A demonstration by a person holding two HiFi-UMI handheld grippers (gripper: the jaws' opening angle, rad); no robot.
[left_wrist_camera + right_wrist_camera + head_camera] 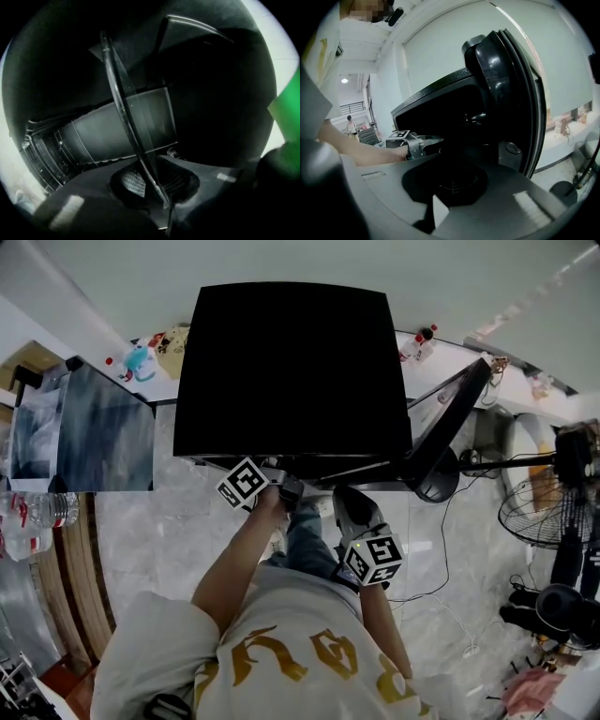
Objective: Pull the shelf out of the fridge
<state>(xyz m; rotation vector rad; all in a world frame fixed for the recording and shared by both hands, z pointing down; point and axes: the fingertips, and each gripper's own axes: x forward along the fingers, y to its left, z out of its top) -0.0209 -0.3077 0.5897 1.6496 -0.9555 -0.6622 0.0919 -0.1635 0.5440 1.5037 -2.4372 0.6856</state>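
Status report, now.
Left hand-held gripper inside fridge, jaws closing, shelf edge between. Right hand-held gripper empty, outside. Door open, nothing blocking.

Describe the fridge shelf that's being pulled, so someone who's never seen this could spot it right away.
Start at the black fridge with its door swung open. The left gripper reaches into its dark inside, jaws closing on the shelf: a flat pane of clear glass with a thin bright rim, unlike the dark ribbed walls around it.

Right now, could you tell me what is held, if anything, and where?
The left gripper is closing its jaws on the shelf, whose near edge sits between them.
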